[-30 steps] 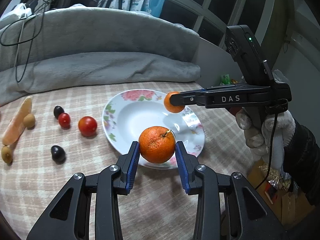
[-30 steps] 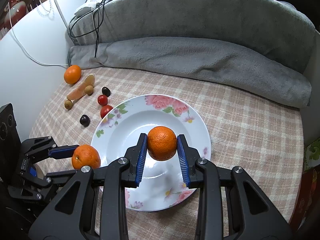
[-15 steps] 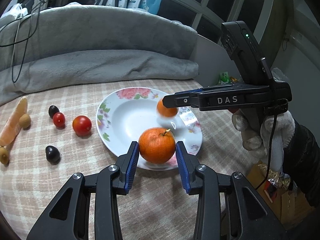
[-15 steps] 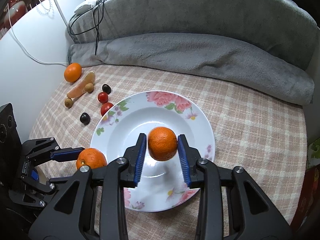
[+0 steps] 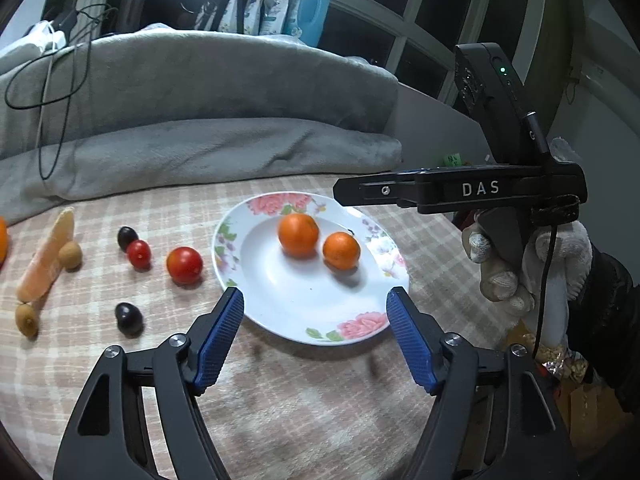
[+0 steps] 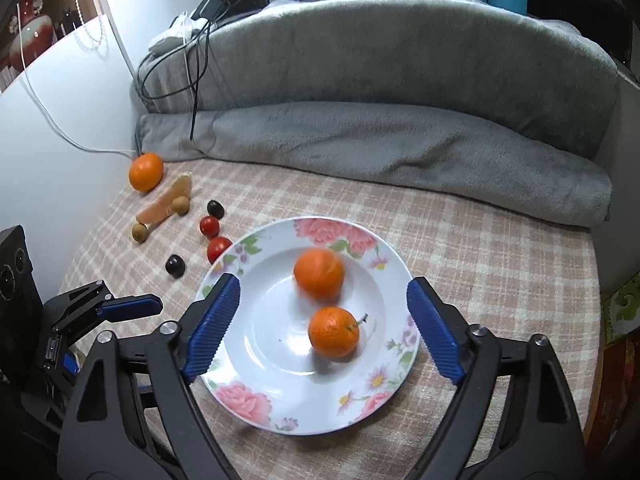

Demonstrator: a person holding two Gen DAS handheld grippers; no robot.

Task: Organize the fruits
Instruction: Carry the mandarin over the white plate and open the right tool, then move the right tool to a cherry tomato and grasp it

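Left wrist view: the left claw (image 5: 315,330) is released, its blue pads spread wide and holding nothing, poised at the near rim of the floral plate (image 5: 360,326). Two oranges lie in the plate's well, just beside each other: the stemmed orange (image 5: 341,251) nearer the right rim and the plain orange (image 5: 298,235) toward the middle. The right claw (image 5: 340,194) reaches in from the right above the far rim of the plate, gripped by a gloved hand (image 5: 528,264).

Right wrist view: the right claw (image 6: 323,320) is likewise released, pads wide apart on either side of the plate (image 6: 240,396) and empty. The stemmed orange (image 6: 333,332) sits near the plate's centre; the plain orange (image 6: 319,274) lies beyond it and appears blurred. The left claw (image 6: 152,305) shows at the lower left edge, beside the plate.

On the checked worktop (image 6: 480,248), left of the plate: a larger tomato (image 6: 218,249) touching or nearly touching the plate rim, a smaller tomato (image 6: 209,226), two dark grapes (image 6: 215,208) (image 6: 175,265), two small brown fruits (image 6: 180,205) (image 6: 139,233), a pale orange wedge-shaped piece (image 6: 164,204), and a third orange (image 6: 146,171) at the far corner against the grey blanket (image 6: 400,140).
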